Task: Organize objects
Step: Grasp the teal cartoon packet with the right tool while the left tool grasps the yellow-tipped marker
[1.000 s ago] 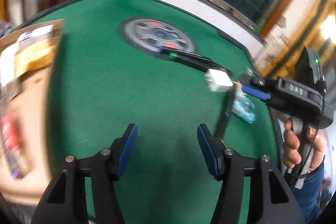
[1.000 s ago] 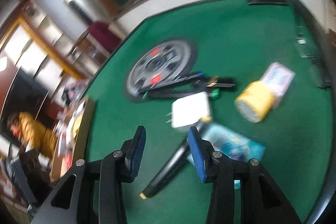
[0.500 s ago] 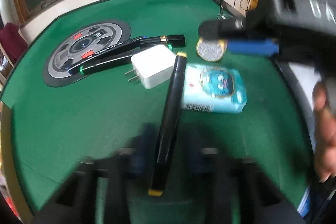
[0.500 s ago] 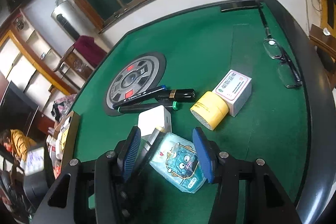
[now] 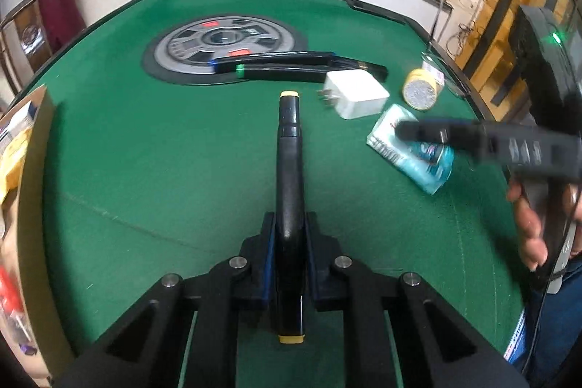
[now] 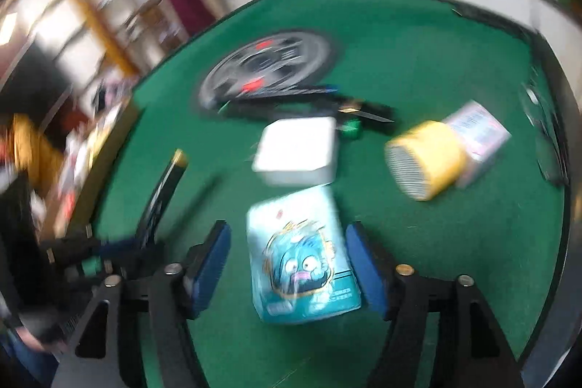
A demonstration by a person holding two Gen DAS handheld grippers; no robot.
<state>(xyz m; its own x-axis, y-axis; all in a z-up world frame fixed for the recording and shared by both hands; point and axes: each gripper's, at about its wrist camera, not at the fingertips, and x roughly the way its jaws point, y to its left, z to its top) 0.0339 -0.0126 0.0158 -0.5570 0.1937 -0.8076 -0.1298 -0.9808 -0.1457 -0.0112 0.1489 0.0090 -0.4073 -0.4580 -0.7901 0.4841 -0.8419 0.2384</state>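
Your left gripper [image 5: 289,242] is clamped on the black marker with yellow end caps [image 5: 289,148], gripped near its rear third, barrel pointing to 12 o'clock over the green felt table [image 5: 145,148]. It looks rigid, light and smooth, so it may pivot in the pads; a hold nearer mid-barrel would steady it. Your right gripper [image 6: 287,264] has just been widening its jaws, which now straddle the teal tissue pack [image 6: 298,253] without pressing on it. That pack looks soft and crushable with slick film: take it across its long sides. The white charger [image 6: 298,151] lies just beyond at 12 o'clock, the yellow canister [image 6: 429,159] at 2 o'clock.
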